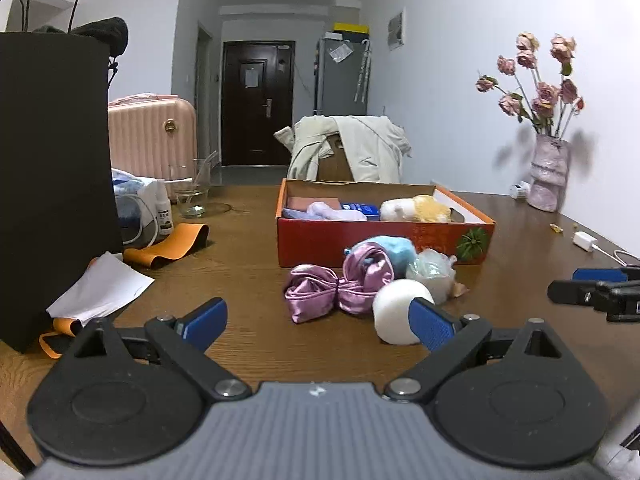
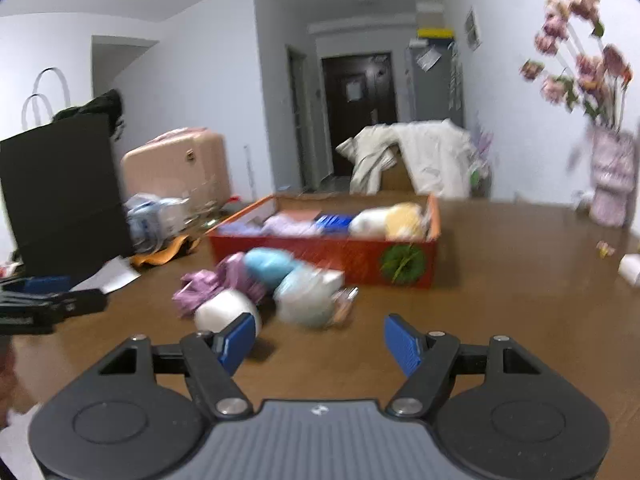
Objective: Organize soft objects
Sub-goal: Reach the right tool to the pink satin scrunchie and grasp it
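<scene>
Two handheld grippers hover low over a brown wooden worktop [image 1: 248, 240], both with jaws spread and nothing between them. The left gripper [image 1: 320, 324] stands wide open; its right pad overlaps a white ball [image 1: 394, 304] in view. The right gripper [image 2: 320, 344] is also open, somewhat narrower. Ahead lies a cluster of soft objects: a purple satin bow [image 1: 336, 286], a light blue plush [image 1: 394, 248] and a pale bagged item [image 1: 432, 270], just in front of a red cardboard box [image 1: 360, 240] already holding a yellow-and-white plush [image 1: 416, 208].
</scene>
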`<action>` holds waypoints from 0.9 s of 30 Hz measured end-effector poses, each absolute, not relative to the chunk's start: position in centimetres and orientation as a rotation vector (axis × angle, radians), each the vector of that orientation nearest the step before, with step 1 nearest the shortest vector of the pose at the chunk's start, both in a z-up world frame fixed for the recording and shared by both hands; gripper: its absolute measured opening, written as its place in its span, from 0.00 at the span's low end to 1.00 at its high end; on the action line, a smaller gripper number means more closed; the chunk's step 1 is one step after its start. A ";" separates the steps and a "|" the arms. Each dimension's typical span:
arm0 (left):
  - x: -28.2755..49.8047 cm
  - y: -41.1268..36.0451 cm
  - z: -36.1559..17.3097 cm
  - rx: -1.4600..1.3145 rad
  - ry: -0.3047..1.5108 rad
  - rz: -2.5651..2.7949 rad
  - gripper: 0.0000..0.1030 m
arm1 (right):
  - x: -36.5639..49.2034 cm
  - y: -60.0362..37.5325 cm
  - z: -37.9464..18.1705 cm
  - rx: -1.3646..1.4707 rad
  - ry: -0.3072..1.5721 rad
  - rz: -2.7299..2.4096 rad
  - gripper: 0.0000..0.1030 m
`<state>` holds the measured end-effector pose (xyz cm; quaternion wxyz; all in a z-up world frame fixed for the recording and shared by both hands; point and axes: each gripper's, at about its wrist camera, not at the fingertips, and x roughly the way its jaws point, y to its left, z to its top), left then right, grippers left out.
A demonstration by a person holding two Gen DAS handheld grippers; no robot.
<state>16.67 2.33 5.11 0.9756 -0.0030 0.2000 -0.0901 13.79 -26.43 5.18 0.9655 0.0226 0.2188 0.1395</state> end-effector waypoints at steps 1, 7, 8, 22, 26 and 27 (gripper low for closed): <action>16.7 2.4 5.1 -0.016 0.401 -0.192 0.96 | 13.6 -25.9 5.3 0.031 0.440 0.293 0.69; 19.0 2.6 4.6 -0.051 0.411 -0.191 0.95 | 15.1 -23.8 5.4 0.016 0.446 0.330 0.69; 19.3 2.7 4.5 -0.056 0.412 -0.192 0.93 | 15.7 -23.6 5.4 0.025 0.450 0.336 0.69; 31.8 6.6 0.1 -0.265 0.591 -0.281 0.69 | 30.1 -15.6 2.9 0.018 0.600 0.383 0.46; 33.7 7.4 -1.0 -0.340 0.648 -0.355 0.46 | 32.9 -14.7 1.4 0.025 0.676 0.355 0.41; 34.1 7.5 -1.2 -0.352 0.659 -0.363 0.38 | 33.2 -14.9 1.3 0.046 0.679 0.367 0.40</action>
